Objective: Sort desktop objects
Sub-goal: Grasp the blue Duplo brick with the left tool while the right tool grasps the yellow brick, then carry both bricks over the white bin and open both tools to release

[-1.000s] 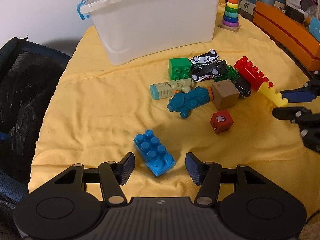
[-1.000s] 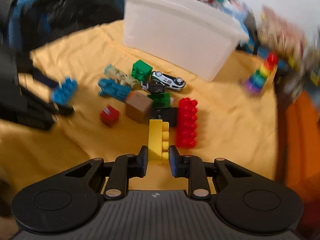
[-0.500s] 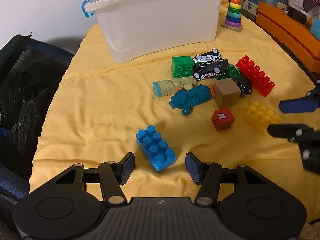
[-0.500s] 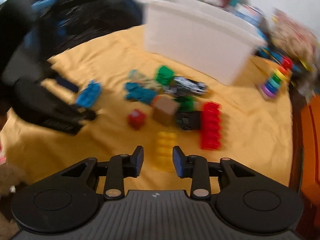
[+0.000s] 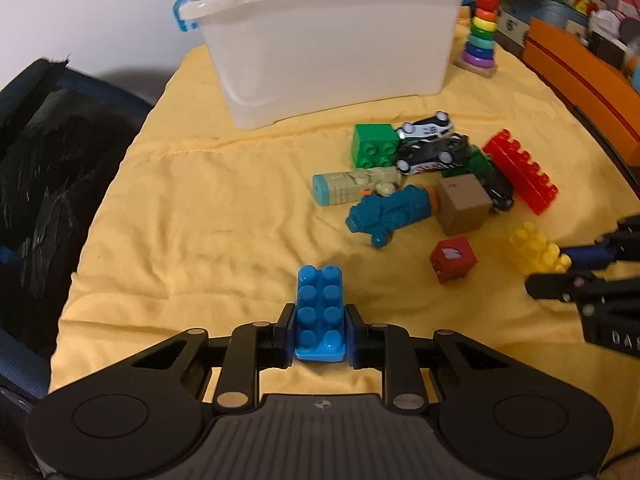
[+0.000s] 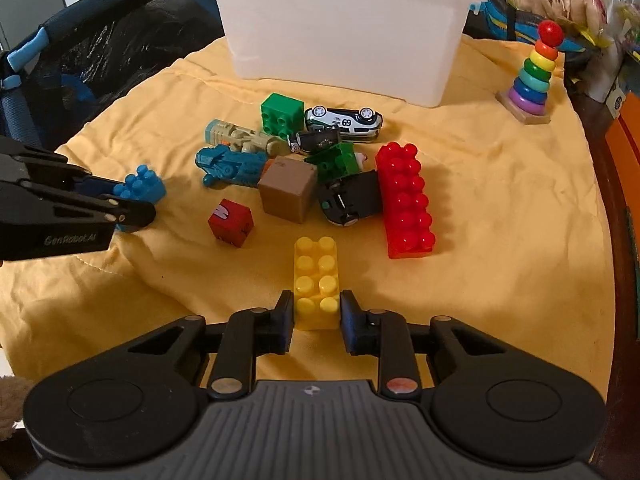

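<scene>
My left gripper [image 5: 319,334] is shut on a blue brick [image 5: 320,312] low over the yellow cloth [image 5: 200,220]; it also shows in the right wrist view [image 6: 140,189]. My right gripper [image 6: 316,318] has its pads on both sides of a yellow brick [image 6: 316,276] that lies on the cloth; the pads touch or nearly touch it. The yellow brick also shows in the left wrist view [image 5: 538,249]. A heap of toys lies beyond: a red long brick [image 6: 406,200], a brown cube [image 6: 286,190], a red cube [image 6: 231,222], a green brick [image 6: 280,114], toy cars [image 6: 344,120] and a teal toy [image 6: 230,164].
A white plastic bin [image 5: 328,48] stands at the back of the cloth. A rainbow ring stacker [image 6: 534,76] stands at the back right. An orange box [image 5: 580,84] runs along the right edge. A dark mesh chair [image 5: 44,152] is on the left.
My left gripper has closed on the blue brick, which has turned straight between the pads. My right gripper let go of the yellow brick, drew back, and now has closed in around it again.
</scene>
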